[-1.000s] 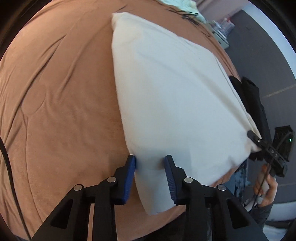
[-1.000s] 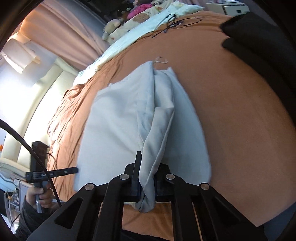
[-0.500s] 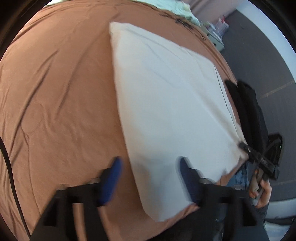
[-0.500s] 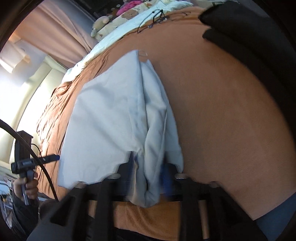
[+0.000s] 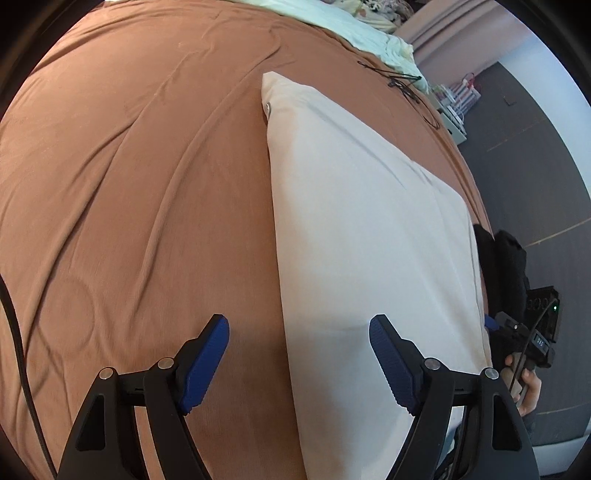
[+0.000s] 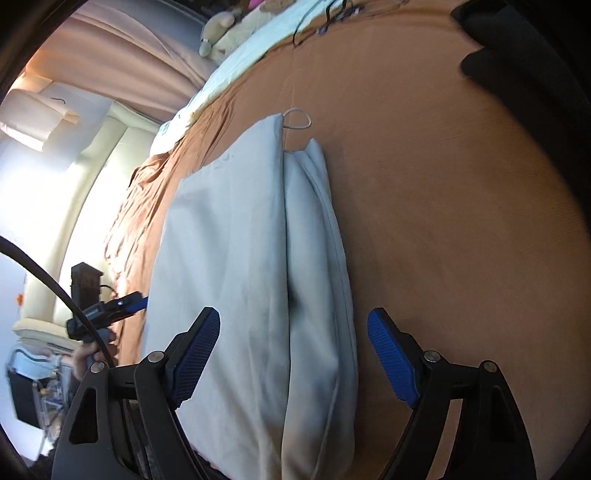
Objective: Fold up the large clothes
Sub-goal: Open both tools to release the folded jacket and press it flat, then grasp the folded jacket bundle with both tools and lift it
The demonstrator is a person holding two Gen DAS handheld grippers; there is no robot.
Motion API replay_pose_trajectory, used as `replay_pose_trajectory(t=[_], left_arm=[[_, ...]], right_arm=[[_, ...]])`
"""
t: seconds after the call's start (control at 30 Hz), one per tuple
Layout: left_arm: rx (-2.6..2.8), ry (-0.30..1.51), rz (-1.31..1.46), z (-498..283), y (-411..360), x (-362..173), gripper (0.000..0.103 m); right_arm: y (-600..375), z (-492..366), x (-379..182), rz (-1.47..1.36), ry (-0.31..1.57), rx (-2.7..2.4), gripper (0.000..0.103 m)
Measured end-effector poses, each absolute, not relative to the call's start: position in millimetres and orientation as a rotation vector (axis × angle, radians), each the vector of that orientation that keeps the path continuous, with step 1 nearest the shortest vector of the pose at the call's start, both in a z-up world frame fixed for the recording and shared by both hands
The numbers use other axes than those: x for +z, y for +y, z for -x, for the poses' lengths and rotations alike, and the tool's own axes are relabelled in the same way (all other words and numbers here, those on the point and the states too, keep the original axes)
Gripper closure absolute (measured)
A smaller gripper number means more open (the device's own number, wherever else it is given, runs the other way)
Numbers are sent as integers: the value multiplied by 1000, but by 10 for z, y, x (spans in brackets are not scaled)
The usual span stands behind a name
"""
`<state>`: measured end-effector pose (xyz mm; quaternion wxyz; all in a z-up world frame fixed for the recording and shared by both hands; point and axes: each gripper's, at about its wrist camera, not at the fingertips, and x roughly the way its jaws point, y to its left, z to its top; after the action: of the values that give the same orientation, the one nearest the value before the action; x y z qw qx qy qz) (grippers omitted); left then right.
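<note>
Left gripper (image 5: 299, 350): nearest the left wrist camera, jaws spread wide and released, gripping nothing; the blue pads (image 5: 207, 363) stand on either side of the garment's left edge, one over the bedspread and one over the cloth.
Right gripper (image 6: 293, 350): nearest the right wrist camera, jaws likewise spread and released; the garment's thick folded edge lies between the two pads without touching them, as far as can be told.
Garment (image 5: 369, 240): a pale, off-white folded cloth lying flat on the bed, its near end just below both grippers and its length running away from them; in the right wrist view (image 6: 251, 258) a top layer is folded over along a straight lengthwise line, with bunched folds beside it on the right.
Loop (image 6: 297, 119): a thin white cord loop at the garment's far end, resting on the bedspread.
Bedspread (image 5: 129, 184): rust-brown, softly creased, covering the bed under and around the garment.
Dark clothes (image 6: 517, 55): black fabric on the bed's right side, well apart from the garment.
Cables (image 5: 402, 83): thin black wires on the bedspread beyond the garment.
Pale bedding (image 5: 332, 26): light sheets at the far end of the bed.
</note>
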<state>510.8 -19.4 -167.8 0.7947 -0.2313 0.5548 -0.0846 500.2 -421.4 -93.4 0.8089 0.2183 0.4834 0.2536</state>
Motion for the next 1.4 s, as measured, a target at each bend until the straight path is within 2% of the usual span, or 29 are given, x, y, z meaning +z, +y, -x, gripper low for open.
replay_pose_trajectory(t=[0.43, 0.57, 0.73, 0.83, 0.9, 0.97, 1.1, 1.17, 1.4], left_arm=[[-209, 1184, 520, -5747, -61, -1850, 23], [-218, 1189, 527, -5904, -97, -1887, 25], [-216, 1197, 541, -6018, -144, -1912, 34], [-199, 1200, 543, -6002, -137, -1897, 39], [-191, 1200, 546, -5980, -136, -1866, 49], [-181, 1197, 525, -5972, -158, -1803, 56], [-171, 1173, 506, -5891, -160, -1604, 73], [-175, 1151, 502, -5835, -166, -1472, 78], [-219, 1036, 459, -5409, -213, -794, 84]], right_arm=[[-4115, -5738, -1085, -474, 1094, 663, 22], [-4144, -5976, -1201, -507, 1134, 699, 30], [-4168, -6158, -1293, -540, 1161, 692, 47], [-4112, -6108, -1219, -476, 1157, 668, 67], [-4085, -5982, -1110, -424, 1129, 652, 82], [-3939, -5870, -940, -379, 1096, 652, 88], [-3759, -5587, -598, -302, 1025, 644, 92], [-3681, -5413, -447, -268, 994, 642, 93], [-3583, -4653, 46, -234, 874, 642, 93]])
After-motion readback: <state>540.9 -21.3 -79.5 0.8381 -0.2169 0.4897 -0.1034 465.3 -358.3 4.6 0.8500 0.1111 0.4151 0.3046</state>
